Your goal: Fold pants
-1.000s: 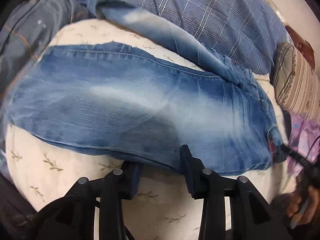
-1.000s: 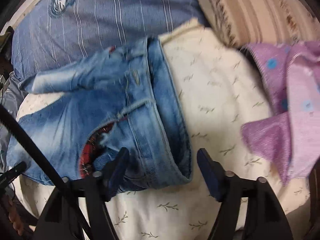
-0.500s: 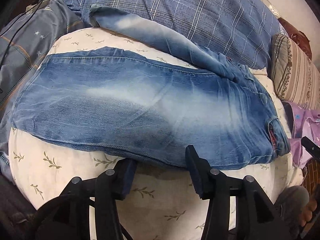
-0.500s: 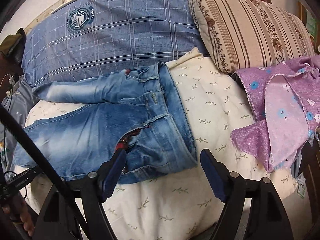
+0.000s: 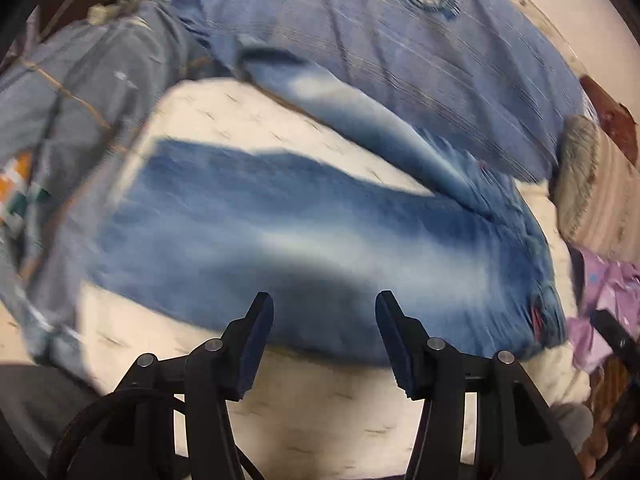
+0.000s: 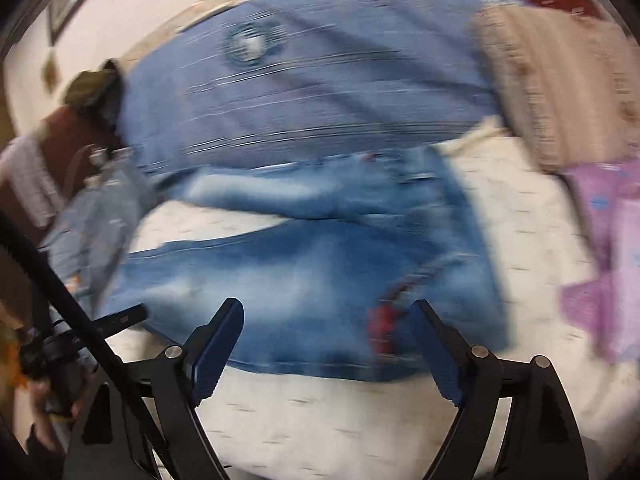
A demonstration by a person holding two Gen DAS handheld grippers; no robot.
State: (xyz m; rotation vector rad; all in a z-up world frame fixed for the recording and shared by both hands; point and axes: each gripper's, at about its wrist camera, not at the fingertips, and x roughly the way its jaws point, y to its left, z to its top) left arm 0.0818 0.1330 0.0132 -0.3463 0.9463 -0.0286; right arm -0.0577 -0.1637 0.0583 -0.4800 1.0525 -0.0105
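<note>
Bedding is cream sheet [image 5: 320, 412]; pants [image 5: 304, 248] lie flat across it, legs splayed. Left gripper [image 5: 324, 340] and right gripper [image 6: 326, 346] jaws are opening, empty. Align both legs before you fold.

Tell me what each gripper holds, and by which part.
Nothing is held. The left gripper and right gripper are both opening, with no cloth between their fingers; the faded blue denim jeans lie loose on the cream leaf-print sheet.
</note>
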